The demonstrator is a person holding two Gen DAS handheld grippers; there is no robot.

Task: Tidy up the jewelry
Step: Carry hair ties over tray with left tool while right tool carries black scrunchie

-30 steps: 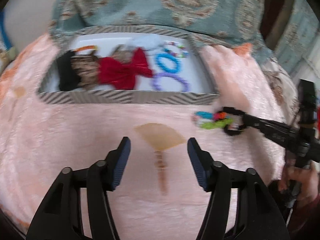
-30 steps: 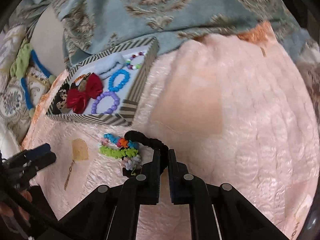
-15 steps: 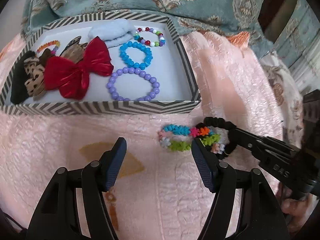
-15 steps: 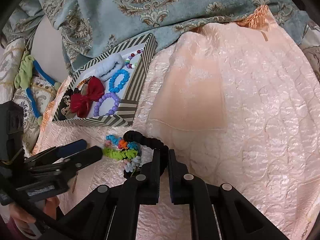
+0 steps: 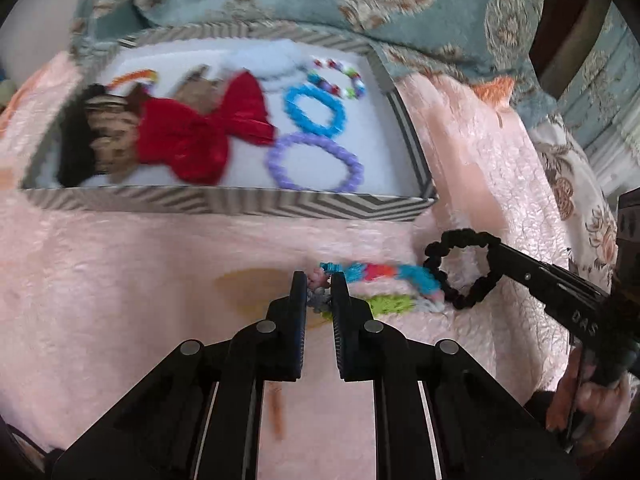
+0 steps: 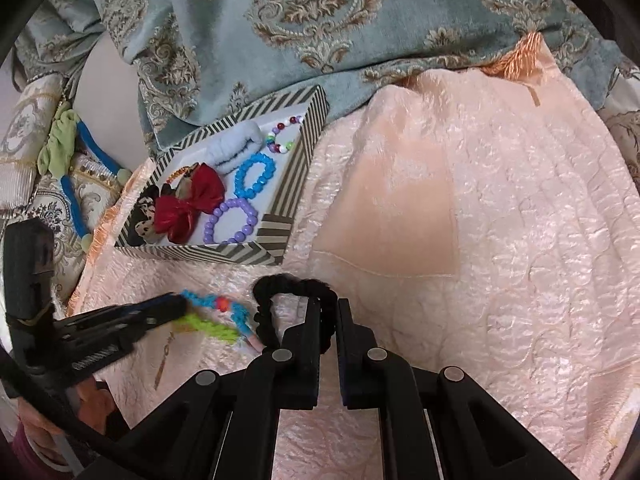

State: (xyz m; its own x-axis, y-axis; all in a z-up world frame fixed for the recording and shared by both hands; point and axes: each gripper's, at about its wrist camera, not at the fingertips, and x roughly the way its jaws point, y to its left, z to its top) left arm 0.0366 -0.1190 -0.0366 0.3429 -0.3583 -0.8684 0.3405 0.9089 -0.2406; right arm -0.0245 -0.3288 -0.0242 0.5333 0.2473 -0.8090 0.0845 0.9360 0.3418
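In the left wrist view, the left gripper (image 5: 319,288) pinches the left end of the colourful bracelet (image 5: 380,280), which lies stretched left-right on the pink blanket (image 5: 120,280) before the striped box (image 5: 240,202). In the right wrist view, the right gripper (image 6: 329,310) has its fingers pressed on the black scrunchie (image 6: 280,284), beside the bracelet's right end.

Pink quilted blanket (image 6: 500,240), teal damask fabric (image 6: 320,20), perhaps daylight

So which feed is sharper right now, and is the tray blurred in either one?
Left wrist view: motion-smeared, the striped tray and red bow soft, though the left gripper stays crisp. Right wrist view: sharper, purple bracelet beads distinct, black scrunchie clear; fisheye bends both.
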